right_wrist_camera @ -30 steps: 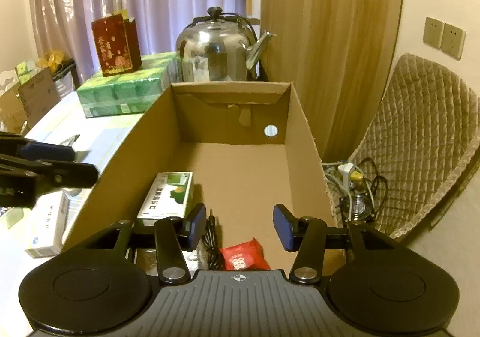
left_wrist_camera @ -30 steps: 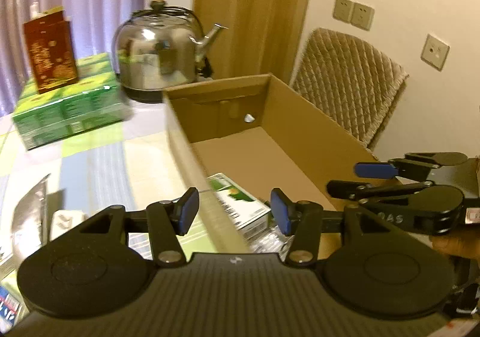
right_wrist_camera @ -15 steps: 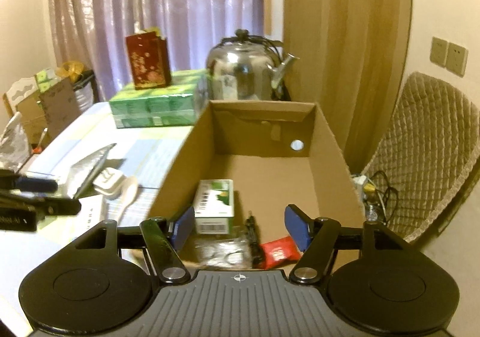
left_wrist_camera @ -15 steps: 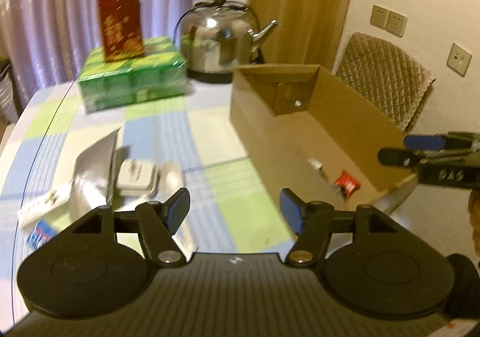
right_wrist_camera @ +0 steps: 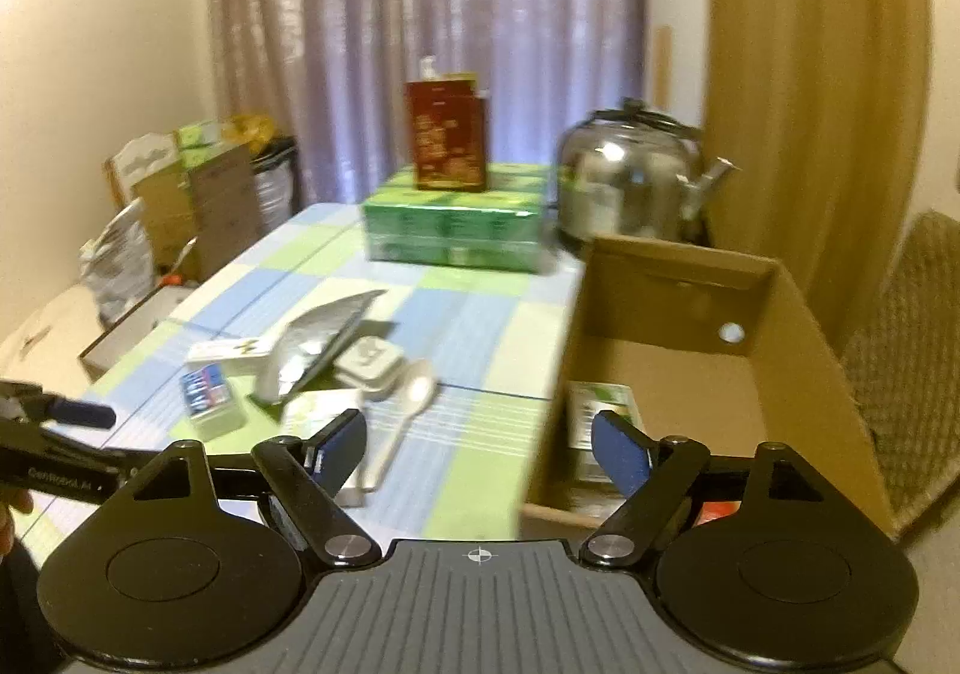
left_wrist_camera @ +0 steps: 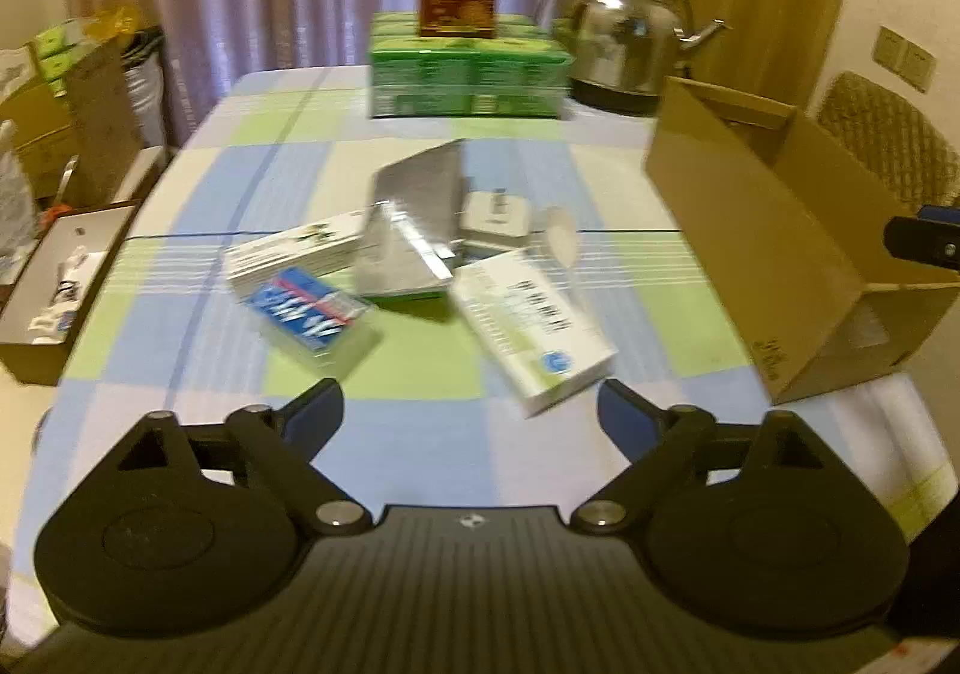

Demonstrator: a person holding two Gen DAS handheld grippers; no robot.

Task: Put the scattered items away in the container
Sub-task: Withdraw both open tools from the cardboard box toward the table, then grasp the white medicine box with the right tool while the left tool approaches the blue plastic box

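Left wrist view looks across a checked tabletop (left_wrist_camera: 420,374) with the left tongs (left_wrist_camera: 471,416) spread wide and empty above its near edge. Just ahead of them lies a white medicine box (left_wrist_camera: 531,326), tilted; to its left sits a blue-and-white packet (left_wrist_camera: 309,308), with a flat white box (left_wrist_camera: 297,251) behind it. A silver foil pouch (left_wrist_camera: 414,221) rests in the middle of the pile, a small white case (left_wrist_camera: 495,215) just beside it, and a white spoon (left_wrist_camera: 561,239) to the right. The cardboard box (left_wrist_camera: 774,230) stands open at the tabletop's right edge, well apart from the pile.

From the right wrist view, the right tongs (right_wrist_camera: 477,443) are likewise spread and hold nothing, hanging over the box's near left corner. A green-and-white carton (right_wrist_camera: 600,410) lies inside the cardboard box. A steel kettle (right_wrist_camera: 630,182) and a stack of green packs (right_wrist_camera: 456,230), topped by a red box (right_wrist_camera: 447,140), stand at the far end.
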